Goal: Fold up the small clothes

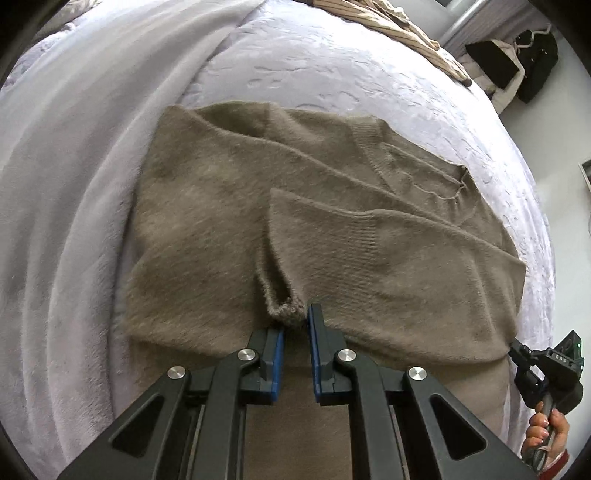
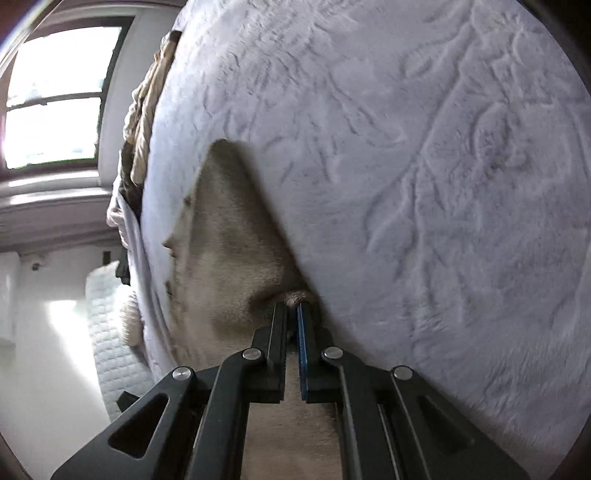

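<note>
A fuzzy taupe sweater [image 1: 229, 206] lies on the white bed, with a sleeve folded across its body. My left gripper [image 1: 295, 319] stands at the sweater's near edge, its jaws a little apart with a bunched bit of the hem [image 1: 284, 314] between the tips. My right gripper [image 2: 293, 306] is shut on a corner of the same sweater [image 2: 225, 240], at the sweater's right near corner. The right gripper also shows in the left wrist view [image 1: 546, 373], held by a hand.
The white textured bedcover [image 1: 332, 66] spreads around the sweater, with a smooth grey blanket [image 1: 74, 184] on the left. A striped beige garment [image 1: 406, 22] lies at the far bed edge. A window [image 2: 55, 96] and floor are beyond the bed.
</note>
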### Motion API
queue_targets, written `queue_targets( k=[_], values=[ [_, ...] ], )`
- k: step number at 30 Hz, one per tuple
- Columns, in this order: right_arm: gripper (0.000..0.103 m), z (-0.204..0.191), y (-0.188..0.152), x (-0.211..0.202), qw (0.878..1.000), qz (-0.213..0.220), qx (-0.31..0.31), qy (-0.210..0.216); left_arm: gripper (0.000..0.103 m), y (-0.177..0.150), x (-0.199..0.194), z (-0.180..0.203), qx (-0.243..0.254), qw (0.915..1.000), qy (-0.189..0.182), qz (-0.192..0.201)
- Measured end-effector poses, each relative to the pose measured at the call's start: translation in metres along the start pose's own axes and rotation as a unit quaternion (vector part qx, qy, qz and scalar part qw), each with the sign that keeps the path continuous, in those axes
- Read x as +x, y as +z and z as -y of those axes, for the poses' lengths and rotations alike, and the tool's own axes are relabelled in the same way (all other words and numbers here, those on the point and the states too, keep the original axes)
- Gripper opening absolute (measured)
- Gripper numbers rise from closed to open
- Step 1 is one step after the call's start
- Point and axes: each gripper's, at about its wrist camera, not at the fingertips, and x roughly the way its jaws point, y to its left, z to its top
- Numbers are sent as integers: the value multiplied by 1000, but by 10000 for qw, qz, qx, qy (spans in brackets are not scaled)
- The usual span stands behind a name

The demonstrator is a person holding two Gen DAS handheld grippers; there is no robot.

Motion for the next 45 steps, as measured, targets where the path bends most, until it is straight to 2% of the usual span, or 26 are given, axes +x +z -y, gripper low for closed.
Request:
queue_targets(
  k=[6, 10, 12, 13, 14, 16, 19, 21, 22, 23, 24, 26, 28, 29, 30, 32, 34, 36, 39, 42, 45],
  values=[
    [5, -8, 9, 6, 9998, -27, -151, -137, 13, -10, -15, -16, 130, 9992, 368, -1],
    [6, -22, 13, 13, 9994, -61, -241, -260, 14, -11, -21, -19, 13, 9986, 527, -8],
    [7, -26, 12, 12, 9993, -84, -248, -284, 45, -8, -22, -20, -79, 9988, 474, -73],
    [8, -28, 11, 11, 9992, -85, -249, -307, 79, -6, -24, -21, -150, 9991, 404, -11],
    [9, -31, 10, 9, 9990, -89, -276, -334, 86, -4, -27, -19, -176, 9991, 367, 123],
    [11, -37, 7, 6, 9981, -123, -403, -441, 86, 3, -34, -15, -83, 9994, 125, 315],
    [12, -48, -2, 3, 9969, -183, -629, -446, 86, 15, -25, -9, 8, 9998, 43, 194],
    [15, -53, -8, 4, 9971, -250, -663, -279, 86, 21, -13, -6, 97, 9999, 63, 80],
    [18, -53, -10, 7, 9974, -300, -624, -199, 85, 23, -9, -5, 113, 9999, 24, 17],
    [31, -53, -12, 10, 9977, -336, -564, -178, 73, 24, -5, -5, 108, 9999, -20, -11],
    [49, -52, -13, 14, 9979, -368, -494, -179, 64, 25, -4, -3, 113, 9999, -36, -31],
    [52, -48, -15, 20, 9987, -337, -378, -83, 30, 25, 3, -3, 148, 9997, 33, -166],
    [50, -45, -15, 25, 9990, -297, -344, -13, 11, 24, 6, -4, 229, 9994, 119, -211],
    [36, -44, -15, 26, 9991, -287, -323, -18, 11, 23, 3, -5, 218, 9995, 79, -203],
    [6, -43, -14, 27, 9991, -288, -299, -56, 11, 22, -1, -8, 189, 9997, 16, -159],
    [6, -41, -13, 25, 9993, -252, -270, -104, 8, 17, -12, -10, 218, 9998, 1, -24],
    [6, -41, -12, 23, 9988, -246, -376, -210, 3, 10, -11, -13, 276, 9995, 133, -66],
    [6, -39, -11, 27, 9976, -304, -486, -386, 3, 2, -6, -19, 315, 9992, 174, -166],
    [6, -35, -11, 34, 9968, -364, -519, -487, 3, -2, -11, -18, 377, 9991, 203, -50],
    [6, -40, -11, 34, 9952, -373, -661, -610, 3, -7, -18, -15, 503, 9977, 448, 45],
    [7, -45, -12, 32, 9937, -407, -769, -700, 3, -12, -19, -17, 509, 9966, 650, -64]
  ],
)
